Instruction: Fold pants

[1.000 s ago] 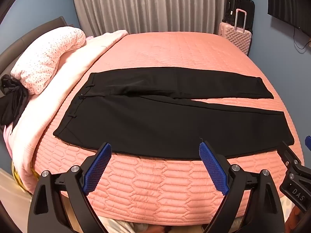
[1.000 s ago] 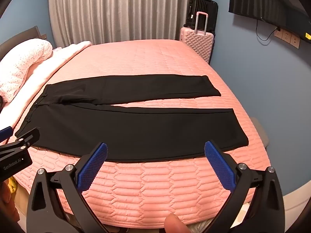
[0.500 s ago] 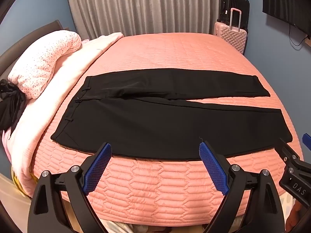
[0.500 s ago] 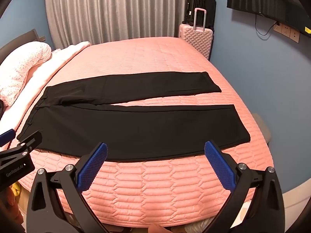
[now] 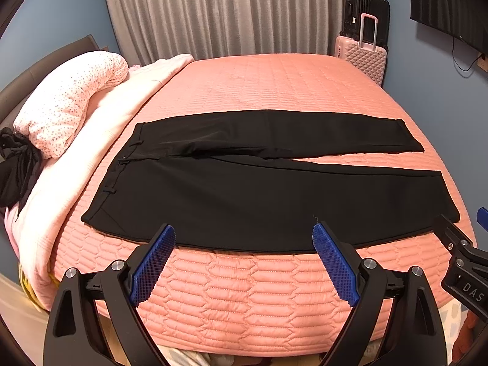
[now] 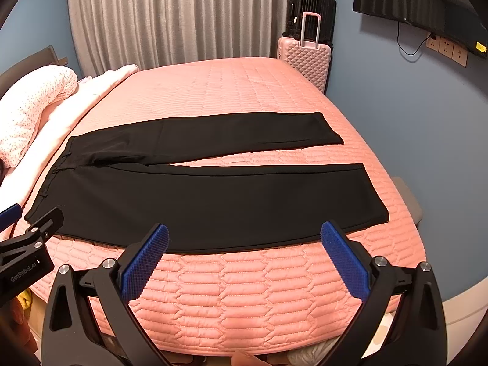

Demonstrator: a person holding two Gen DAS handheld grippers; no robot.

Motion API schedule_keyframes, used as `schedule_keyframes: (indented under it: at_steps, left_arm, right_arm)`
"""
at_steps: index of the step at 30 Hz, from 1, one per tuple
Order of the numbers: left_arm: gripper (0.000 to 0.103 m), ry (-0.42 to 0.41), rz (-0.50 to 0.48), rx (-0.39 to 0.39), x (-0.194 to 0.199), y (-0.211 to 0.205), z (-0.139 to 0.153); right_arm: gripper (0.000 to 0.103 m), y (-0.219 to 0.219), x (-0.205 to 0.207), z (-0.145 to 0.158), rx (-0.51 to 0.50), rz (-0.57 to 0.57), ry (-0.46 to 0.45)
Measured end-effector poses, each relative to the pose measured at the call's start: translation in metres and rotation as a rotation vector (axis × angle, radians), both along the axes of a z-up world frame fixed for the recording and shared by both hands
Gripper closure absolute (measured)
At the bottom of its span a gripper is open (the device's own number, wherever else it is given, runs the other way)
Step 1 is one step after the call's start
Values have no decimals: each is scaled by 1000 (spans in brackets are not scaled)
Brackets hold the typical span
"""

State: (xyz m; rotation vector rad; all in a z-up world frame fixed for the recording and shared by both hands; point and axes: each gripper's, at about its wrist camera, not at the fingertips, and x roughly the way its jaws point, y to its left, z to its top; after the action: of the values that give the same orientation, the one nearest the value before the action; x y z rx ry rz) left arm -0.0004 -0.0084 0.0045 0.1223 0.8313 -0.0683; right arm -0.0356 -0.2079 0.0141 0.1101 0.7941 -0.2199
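Black pants [image 5: 259, 195] [image 6: 213, 201] lie flat on the pink quilted bed [image 5: 244, 299] [image 6: 244, 299], waistband to the left, both legs spread apart toward the right. My left gripper [image 5: 244, 238] hovers open just short of the near leg's front edge, nothing between its blue pads. My right gripper [image 6: 244, 235] is likewise open and empty, in front of the same edge further right. Each gripper shows at the side of the other's view: the right one [image 5: 463, 244], the left one [image 6: 27, 228].
A pale pink blanket [image 5: 91, 152] and a dotted pillow [image 5: 70, 103] lie along the bed's left side, with a dark garment [image 5: 15, 167] beside them. A pink suitcase [image 6: 305, 58] and a black one [image 6: 311, 6] stand by the curtain. A blue wall is at right.
Both cameras have shifted slightly: the pants sit a little lower and more centred in each view. The pants have not moved, and both grippers stay open.
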Motion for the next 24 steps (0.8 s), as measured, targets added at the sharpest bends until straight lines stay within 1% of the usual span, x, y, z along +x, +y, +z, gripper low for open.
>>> schedule_keyframes:
  at_steps: [24]
  left_arm:
    - [14,5,6,3,-1,2,-4]
  right_arm:
    - [5,-2,2,-1,8,-2,3]
